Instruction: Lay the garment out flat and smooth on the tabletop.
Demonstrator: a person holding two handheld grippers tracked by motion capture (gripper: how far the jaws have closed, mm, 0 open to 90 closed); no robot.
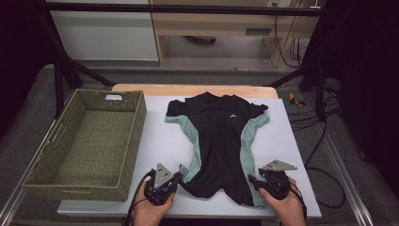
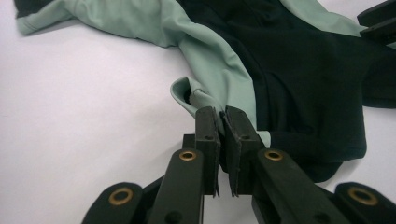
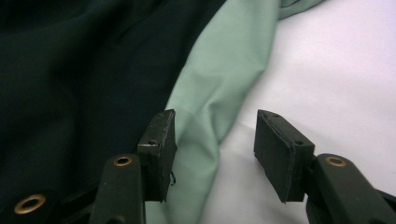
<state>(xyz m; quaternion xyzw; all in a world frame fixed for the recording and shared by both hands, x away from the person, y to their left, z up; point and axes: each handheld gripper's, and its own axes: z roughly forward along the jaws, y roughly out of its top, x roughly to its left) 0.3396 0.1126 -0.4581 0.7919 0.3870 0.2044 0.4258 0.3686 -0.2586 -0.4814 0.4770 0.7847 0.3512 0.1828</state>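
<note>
At the table's near edge, the left gripper (image 2: 222,122) is clamped tight on the mint-green hem corner of the black and green shirt (image 1: 221,141). Across the hem, the right gripper (image 3: 215,140) stands spread, the green side panel lying between its jaws, unpinched. Shirt runs flat up the white table (image 1: 164,141); wicker basket (image 1: 84,141) sits off left.

A fixed camera looks forward and down from above the near edge of the white-covered table (image 1: 155,141), taking in the black shirt with mint-green side panels (image 1: 221,141) and the olive woven basket (image 1: 87,141). Two gripper-mounted cameras sit low and close, each looking along its own jaws across the shirt's hem (image 2: 224,79) (image 3: 210,93), a strip shared with the high view.
</note>
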